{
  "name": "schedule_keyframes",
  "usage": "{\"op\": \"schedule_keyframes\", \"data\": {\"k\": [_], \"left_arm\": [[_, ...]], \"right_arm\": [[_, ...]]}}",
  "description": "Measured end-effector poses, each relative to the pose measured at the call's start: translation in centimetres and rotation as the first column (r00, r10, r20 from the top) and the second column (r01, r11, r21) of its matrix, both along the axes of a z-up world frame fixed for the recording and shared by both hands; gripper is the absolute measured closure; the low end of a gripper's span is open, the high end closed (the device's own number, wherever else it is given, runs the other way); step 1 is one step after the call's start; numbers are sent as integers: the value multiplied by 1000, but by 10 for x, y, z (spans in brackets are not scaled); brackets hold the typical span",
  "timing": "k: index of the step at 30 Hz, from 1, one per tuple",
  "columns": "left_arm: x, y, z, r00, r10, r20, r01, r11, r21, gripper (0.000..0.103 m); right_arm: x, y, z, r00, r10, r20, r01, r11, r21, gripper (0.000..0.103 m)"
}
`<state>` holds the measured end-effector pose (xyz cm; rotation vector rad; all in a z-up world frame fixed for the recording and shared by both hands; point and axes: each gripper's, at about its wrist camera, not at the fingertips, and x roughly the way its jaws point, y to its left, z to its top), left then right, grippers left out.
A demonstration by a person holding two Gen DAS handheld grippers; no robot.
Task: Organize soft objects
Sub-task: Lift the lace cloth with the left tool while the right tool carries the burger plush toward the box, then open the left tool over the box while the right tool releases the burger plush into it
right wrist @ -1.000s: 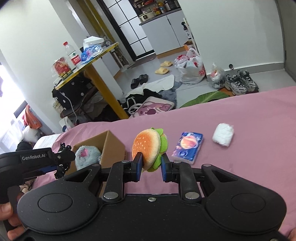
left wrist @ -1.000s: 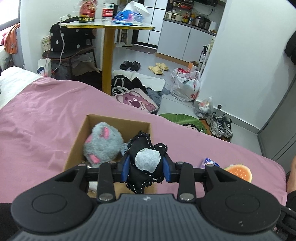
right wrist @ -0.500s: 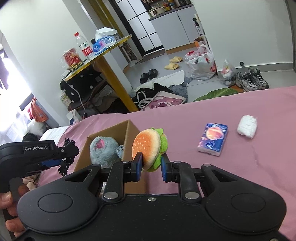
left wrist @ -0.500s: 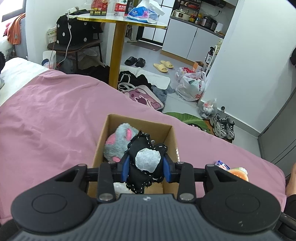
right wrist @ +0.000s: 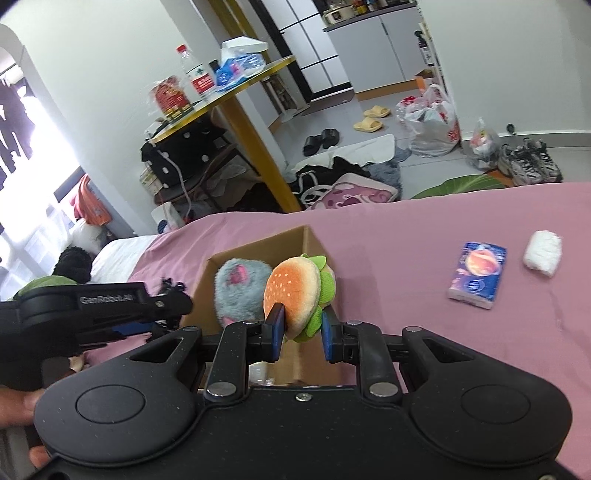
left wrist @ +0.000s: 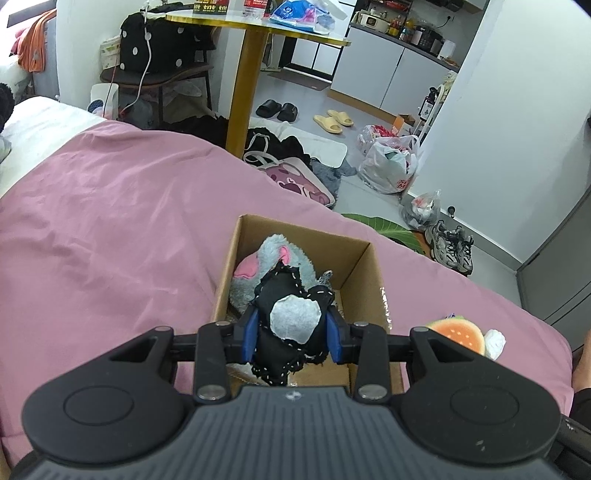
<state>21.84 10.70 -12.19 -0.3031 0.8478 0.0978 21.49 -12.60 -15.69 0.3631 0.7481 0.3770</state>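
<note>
A: Where are the soft things being kept?

B: A cardboard box point(left wrist: 364, 273) is lying open on a bed covered by a pink sheet point(left wrist: 110, 229). A grey plush with pink ears point(left wrist: 275, 264) is lying inside the box. A black stitched toy with a white patch point(left wrist: 291, 319) is being held above the open box, in front of the grey plush.

A: By what is it being held?

B: It is being pinched by the left gripper point(left wrist: 291, 334), whose jaws are being pressed closed against both sides of the toy. A plush hamburger point(right wrist: 297, 297) is being clamped the same way by the right gripper point(right wrist: 299, 332), its jaws being closed narrowly on the bun's lower edge. The hamburger is being held at the box's right wall, just beside the grey plush.

A: What else is being shown on the bed?

B: In the right wrist view, a blue packet with an orange planet printed on it point(right wrist: 478, 275) and a white rolled cloth point(right wrist: 542, 253) are lying on the sheet to the right, near each other and well apart from the box. A hand point(right wrist: 18, 406) is being seen at the lower left, gripping the left tool's handle.

A: And beyond the bed?

B: A round yellow desk point(left wrist: 255, 26) carrying bottles and packets is being shown, with slippers, bags and trainers point(left wrist: 450, 247) lying on the floor.
</note>
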Motion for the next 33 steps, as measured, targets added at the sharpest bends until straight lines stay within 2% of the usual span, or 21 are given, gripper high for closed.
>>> {"op": "schedule_keyframes", "data": {"k": [7, 10, 11, 12, 25, 28, 33], "left_arm": [[0, 7, -5, 1000, 15, -15, -15, 1000, -1, 67], [2, 10, -7, 1000, 15, -25, -15, 1000, -8, 66], [3, 10, -8, 1000, 15, -28, -15, 1000, -10, 66], [4, 10, -8, 999, 13, -29, -14, 1000, -10, 66], [20, -20, -12, 998, -39, -40, 39, 999, -9, 64], [23, -25, -11, 998, -47, -36, 47, 999, -4, 58], [26, -31, -7, 997, -69, -29, 68, 997, -31, 34]], "right_arm": [[5, 25, -2, 998, 64, -17, -64, 998, 1, 81], [4, 34, -3, 995, 94, -32, -95, 995, -17, 69], [4, 34, -3, 995, 98, -35, -98, 995, -12, 61], [3, 33, -2, 995, 95, -40, -96, 995, -6, 59], [-2, -12, -3, 997, -12, -71, 13, 1000, 11, 58], [-2, -20, -3, 997, -23, -75, 24, 1000, 11, 58], [-4, -30, -2, 997, -17, -79, 19, 999, 28, 58]]}}
